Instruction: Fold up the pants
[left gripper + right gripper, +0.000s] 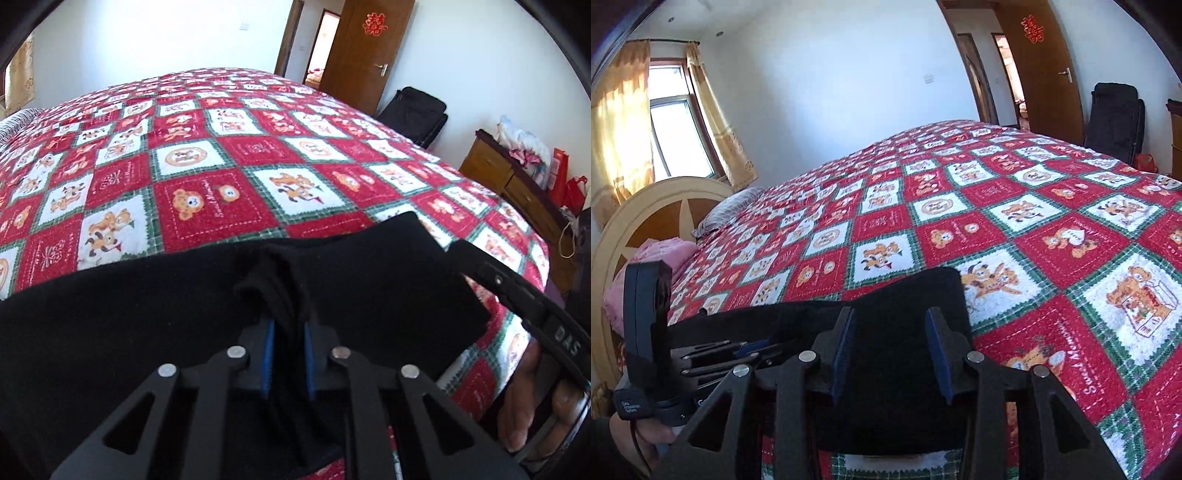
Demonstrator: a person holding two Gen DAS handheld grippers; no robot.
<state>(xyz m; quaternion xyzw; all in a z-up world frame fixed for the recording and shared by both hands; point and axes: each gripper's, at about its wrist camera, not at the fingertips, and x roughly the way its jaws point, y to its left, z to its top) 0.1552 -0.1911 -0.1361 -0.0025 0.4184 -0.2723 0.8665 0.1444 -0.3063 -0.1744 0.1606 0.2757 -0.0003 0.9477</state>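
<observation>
The black pants [147,314] lie across the near edge of the bed. My left gripper [288,325] is shut on a bunched fold of the pants, with cloth squeezed between its blue pads. In the right wrist view the pants' end [908,291] lies flat on the quilt. My right gripper [892,332] stands open just over that end, its blue pads [844,347] apart with the cloth between them. The right gripper's body also shows at the right of the left wrist view [517,295]. The left gripper shows at the left of the right wrist view [713,354].
The bed is covered by a red, white and green bear-patterned quilt [258,147]. A wooden headboard [646,221] and pink bedding [650,258] are at the left. A wooden cabinet [517,177], a black bag [417,110] and a brown door [365,48] stand beyond the bed.
</observation>
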